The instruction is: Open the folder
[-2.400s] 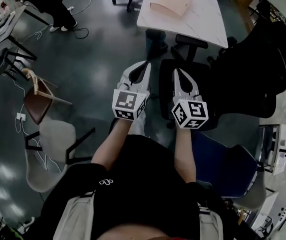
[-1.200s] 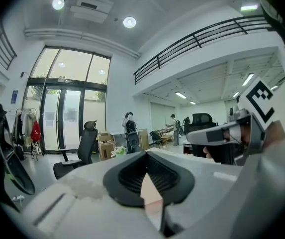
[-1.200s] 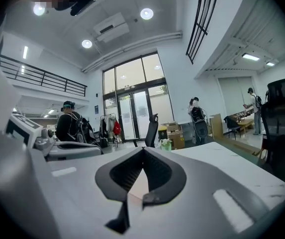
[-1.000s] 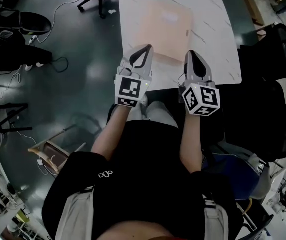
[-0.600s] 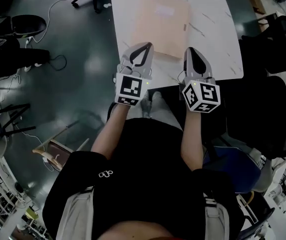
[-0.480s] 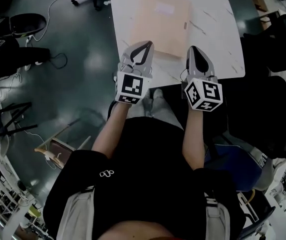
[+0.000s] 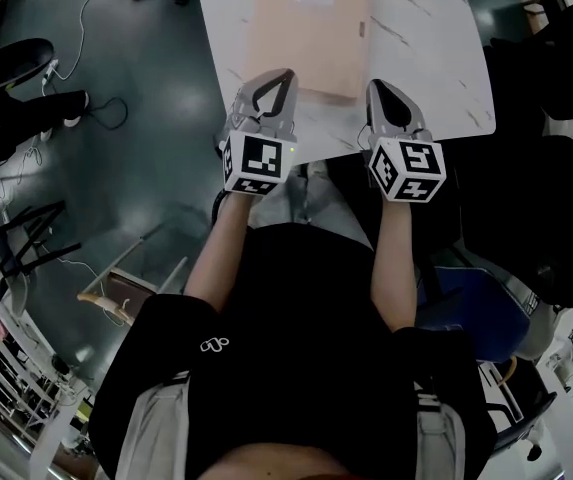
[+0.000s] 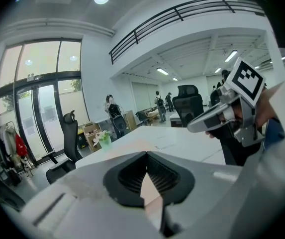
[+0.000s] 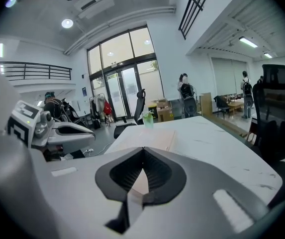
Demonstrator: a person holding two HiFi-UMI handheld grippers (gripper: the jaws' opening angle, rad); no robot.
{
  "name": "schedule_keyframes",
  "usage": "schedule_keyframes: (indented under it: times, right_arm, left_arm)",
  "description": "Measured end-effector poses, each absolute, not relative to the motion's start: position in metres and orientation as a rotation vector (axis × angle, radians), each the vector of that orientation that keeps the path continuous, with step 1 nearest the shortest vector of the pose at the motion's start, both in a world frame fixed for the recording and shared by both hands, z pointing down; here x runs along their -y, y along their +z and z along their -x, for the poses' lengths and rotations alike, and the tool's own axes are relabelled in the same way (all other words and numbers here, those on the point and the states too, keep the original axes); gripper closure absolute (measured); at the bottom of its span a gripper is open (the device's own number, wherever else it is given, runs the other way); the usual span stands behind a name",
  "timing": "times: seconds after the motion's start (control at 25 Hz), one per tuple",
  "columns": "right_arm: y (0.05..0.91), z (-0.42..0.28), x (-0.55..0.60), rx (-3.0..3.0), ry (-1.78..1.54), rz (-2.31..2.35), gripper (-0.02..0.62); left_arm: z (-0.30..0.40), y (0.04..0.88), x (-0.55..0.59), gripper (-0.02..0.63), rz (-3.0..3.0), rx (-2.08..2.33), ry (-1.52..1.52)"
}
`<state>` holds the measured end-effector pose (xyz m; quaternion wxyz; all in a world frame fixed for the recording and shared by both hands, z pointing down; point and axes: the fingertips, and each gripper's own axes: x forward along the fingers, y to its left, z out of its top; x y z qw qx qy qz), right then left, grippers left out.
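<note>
The pale peach card folder [image 7: 311, 33] lies flat and closed on the white marble-patterned table [image 7: 421, 53], its long side running away from the person, with a pale label near the far end and a small dark mark, perhaps a clasp, on its right edge. It looks thin, light and bendy, and the table top looks smooth, so it will probably slide if pushed sideways, and the cover will likely flex rather than lift as a stiff board. The best hold seems to be a near corner or the right-hand free edge of the top cover, with the other gripper pressing the folder down, though which side is the spine cannot be told. The left gripper [image 7: 284, 76] is over the folder's near left corner and the right gripper [image 7: 378, 88] is just beside its near right corner. Both have their jaws closed tip to tip with nothing between them, and no view shows whether either touches the folder. The head view gives the layout from above but cuts off the far end of the table. The right gripper view looks low along the folder [image 9: 147, 136] and shows a small green potted plant [image 9: 148, 118] beyond it, plus the left gripper [image 9: 57, 128] alongside
</note>
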<state>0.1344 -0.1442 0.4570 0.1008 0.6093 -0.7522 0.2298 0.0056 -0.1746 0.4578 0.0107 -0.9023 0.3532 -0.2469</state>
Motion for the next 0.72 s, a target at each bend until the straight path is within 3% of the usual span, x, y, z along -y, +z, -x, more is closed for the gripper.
schedule_keyframes:
  times: [0.72]
  right_arm:
    - [0.547,-0.14,0.143,2.083,0.85,-1.635,0.597]
  left_arm:
    - [-0.033,0.515,0.163,0.604,2.706,-0.812,-1.026]
